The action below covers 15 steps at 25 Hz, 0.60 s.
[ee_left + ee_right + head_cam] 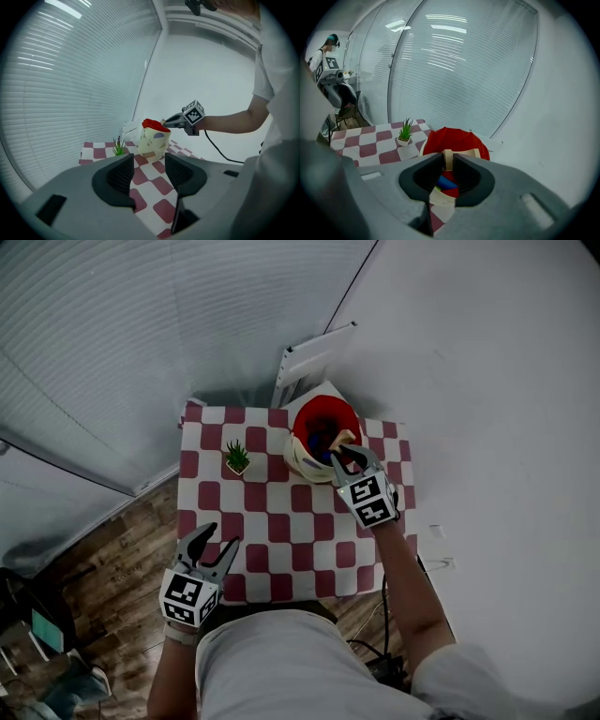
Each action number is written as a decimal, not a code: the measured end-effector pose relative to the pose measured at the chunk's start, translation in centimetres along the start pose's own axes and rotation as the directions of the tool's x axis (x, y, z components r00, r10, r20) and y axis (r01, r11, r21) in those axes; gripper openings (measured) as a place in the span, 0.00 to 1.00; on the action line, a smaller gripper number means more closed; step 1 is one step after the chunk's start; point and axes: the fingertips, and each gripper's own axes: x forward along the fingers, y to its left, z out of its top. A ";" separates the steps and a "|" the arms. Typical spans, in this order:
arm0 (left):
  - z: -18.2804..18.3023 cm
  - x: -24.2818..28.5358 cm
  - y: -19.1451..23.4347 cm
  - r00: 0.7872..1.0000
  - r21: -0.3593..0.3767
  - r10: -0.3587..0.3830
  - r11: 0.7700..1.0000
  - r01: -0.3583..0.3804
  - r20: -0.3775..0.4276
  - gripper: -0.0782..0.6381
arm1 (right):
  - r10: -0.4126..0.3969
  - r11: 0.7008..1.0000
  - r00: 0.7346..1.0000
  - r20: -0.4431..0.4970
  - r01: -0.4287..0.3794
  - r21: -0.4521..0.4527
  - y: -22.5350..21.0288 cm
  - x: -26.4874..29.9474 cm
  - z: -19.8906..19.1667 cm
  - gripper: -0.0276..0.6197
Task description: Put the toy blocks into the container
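Checkered red-and-white table (272, 521): right gripper (345, 456) pinches a pale wooden toy block (448, 158) directly above the red-lined cream container (302, 461); left gripper (212, 546), jaws spread and empty, hangs well apart

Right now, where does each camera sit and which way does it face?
Head view: on the person's head, looking steeply down at the table; forearms, left hand-held gripper and right hand-held gripper show.
Left gripper view: rides the left one, facing across the table at the container; open jaws show.
Right gripper view: rides the right one, over the container; jaws grip a block.
All share the container and plant.
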 end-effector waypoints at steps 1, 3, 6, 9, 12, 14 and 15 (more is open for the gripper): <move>-0.1 -0.2 0.2 1.000 -0.006 0.008 1.000 -0.008 0.002 0.37 | 0.006 1.000 1.000 0.000 -0.006 -0.008 0.1 0.4 0.2 0.16; -0.2 -0.4 0.6 1.000 -0.015 0.020 1.000 -0.019 0.006 0.37 | 0.014 1.000 1.000 -0.009 -0.014 -0.017 0.2 1.2 0.5 0.16; -0.6 -0.8 1.1 0.999 -0.026 0.036 0.999 -0.036 0.005 0.37 | 0.033 0.999 0.999 -0.027 -0.034 -0.029 0.6 2.3 0.5 0.16; -0.9 -1.1 1.5 0.999 -0.036 0.052 0.998 -0.052 0.003 0.37 | 0.046 0.998 0.998 -0.039 -0.047 -0.040 0.8 3.2 0.4 0.16; -1.2 -1.4 2.0 0.998 -0.048 0.068 0.997 -0.067 0.004 0.37 | 0.053 0.997 0.997 -0.057 -0.056 -0.049 1.0 3.8 0.2 0.16; -1.3 -1.5 2.2 0.997 -0.053 0.075 0.996 -0.074 0.003 0.37 | 0.056 0.997 0.996 -0.064 -0.059 -0.053 1.2 4.1 0.1 0.16; -1.4 -1.6 2.3 0.997 -0.055 0.077 0.995 -0.077 0.004 0.37 | 0.055 0.997 0.996 -0.065 -0.059 -0.055 1.3 4.2 0.1 0.16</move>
